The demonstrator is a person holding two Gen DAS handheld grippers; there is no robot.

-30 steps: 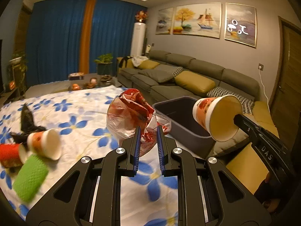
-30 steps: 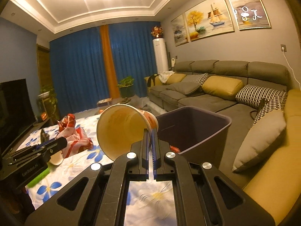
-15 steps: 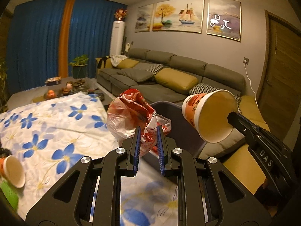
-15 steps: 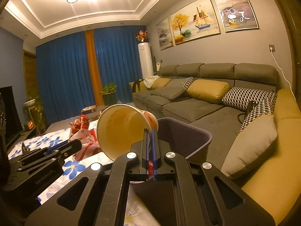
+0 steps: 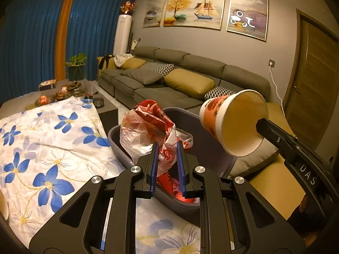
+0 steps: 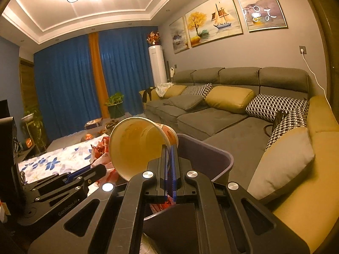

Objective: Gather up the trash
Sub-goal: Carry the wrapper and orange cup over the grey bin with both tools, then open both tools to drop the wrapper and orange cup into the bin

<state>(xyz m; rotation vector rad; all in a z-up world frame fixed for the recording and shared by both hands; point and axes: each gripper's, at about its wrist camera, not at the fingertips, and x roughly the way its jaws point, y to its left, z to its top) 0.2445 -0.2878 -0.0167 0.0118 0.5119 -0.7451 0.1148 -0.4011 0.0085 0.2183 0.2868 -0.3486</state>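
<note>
My left gripper is shut on a crumpled red and clear plastic bag and holds it over the grey trash bin. My right gripper is shut on the rim of an orange and white paper cup, tipped on its side above the bin. The cup and the right gripper also show at the right of the left wrist view. The bag and the left gripper show at the left of the right wrist view. Red trash lies inside the bin.
A table with a white cloth with blue flowers lies left of the bin. A grey sofa with yellow and patterned cushions runs behind and to the right. A low table with ornaments stands further back.
Both grippers have moved right, from over the flowered cloth to over the bin, each still holding its item. The cups and green thing on the cloth have left the left wrist view.
</note>
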